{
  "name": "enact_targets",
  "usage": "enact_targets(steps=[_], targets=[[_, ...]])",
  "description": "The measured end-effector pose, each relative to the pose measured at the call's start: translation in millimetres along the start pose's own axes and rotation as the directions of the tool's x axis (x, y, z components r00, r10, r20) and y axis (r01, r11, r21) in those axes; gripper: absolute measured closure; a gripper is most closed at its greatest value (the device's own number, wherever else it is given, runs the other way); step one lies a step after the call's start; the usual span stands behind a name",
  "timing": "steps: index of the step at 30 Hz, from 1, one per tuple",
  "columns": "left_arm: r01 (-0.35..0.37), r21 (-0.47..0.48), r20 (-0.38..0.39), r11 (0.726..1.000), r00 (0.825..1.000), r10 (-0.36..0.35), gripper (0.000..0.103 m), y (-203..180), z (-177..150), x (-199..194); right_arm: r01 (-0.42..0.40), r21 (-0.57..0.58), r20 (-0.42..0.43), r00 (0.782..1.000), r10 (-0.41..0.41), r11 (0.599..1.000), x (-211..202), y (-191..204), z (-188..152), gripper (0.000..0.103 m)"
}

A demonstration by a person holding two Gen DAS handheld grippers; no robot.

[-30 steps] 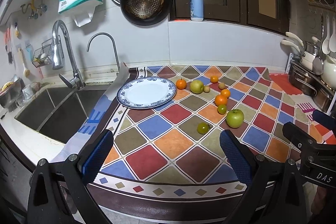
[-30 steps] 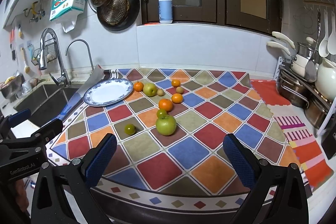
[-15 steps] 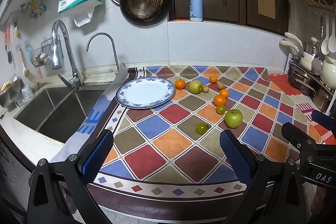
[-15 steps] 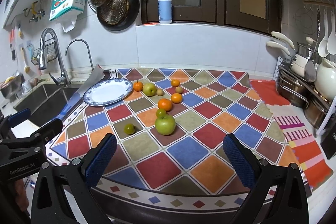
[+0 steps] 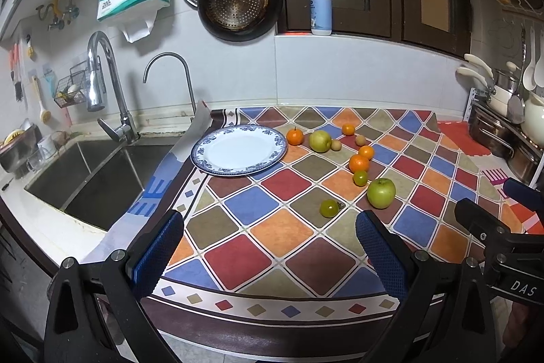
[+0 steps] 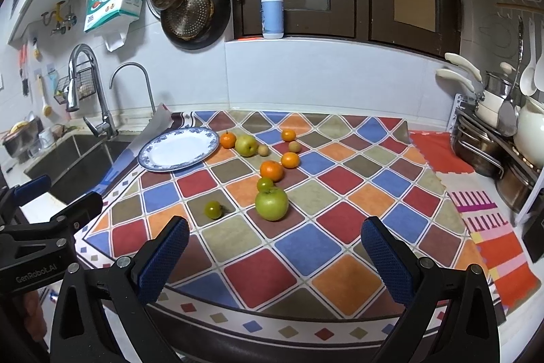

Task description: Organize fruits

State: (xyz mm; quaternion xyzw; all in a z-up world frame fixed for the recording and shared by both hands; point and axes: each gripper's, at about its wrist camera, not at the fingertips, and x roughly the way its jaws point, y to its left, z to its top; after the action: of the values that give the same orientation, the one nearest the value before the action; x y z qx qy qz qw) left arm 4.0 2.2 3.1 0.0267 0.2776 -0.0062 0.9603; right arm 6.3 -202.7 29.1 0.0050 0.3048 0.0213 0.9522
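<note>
Blue-padded left gripper (image 5: 268, 247) and right gripper (image 6: 273, 249) both gape wide, holding nothing, poised at the near counter edge. Green apple (image 6: 271, 203) sits just ahead of the right one; empty plate (image 5: 205, 148) far-left, likely the collection spot.

Glossy china plate (image 5: 238, 152) lies on a matt patterned cloth (image 5: 289, 227); left of the plate, a brushed steel sink (image 5: 85, 179) with a shiny chrome tap (image 5: 102, 84).
</note>
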Motion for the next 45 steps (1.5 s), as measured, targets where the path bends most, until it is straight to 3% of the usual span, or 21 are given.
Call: enact_targets(steps=[21, 27, 37, 45], targets=[[0.012, -0.005, -0.014, 1.0, 1.0, -0.012, 0.0, 2, -2, 9, -0.006, -0.011, -0.013, 1.0, 0.006, 1.0, 6, 6, -3, 0.001], [0.028, 0.042, -0.013, 0.999, 1.0, -0.027, 0.001, -3, -3, 24, -0.021, -0.025, -0.036, 0.999, 0.02, 0.999, 19, 5, -4, 0.001], [0.125, 0.148, -0.055, 0.981, 0.991, -0.118, 0.017, -17, -4, 68, -0.055, -0.056, -0.112, 0.993, 0.049, 0.997, 70, -2, 1, 0.001], [0.241, 0.2, -0.155, 0.95, 0.965, -0.212, 0.028, -32, -2, 126, -0.075, -0.116, -0.185, 0.981, 0.053, 0.99, 122, -4, 4, 0.007]])
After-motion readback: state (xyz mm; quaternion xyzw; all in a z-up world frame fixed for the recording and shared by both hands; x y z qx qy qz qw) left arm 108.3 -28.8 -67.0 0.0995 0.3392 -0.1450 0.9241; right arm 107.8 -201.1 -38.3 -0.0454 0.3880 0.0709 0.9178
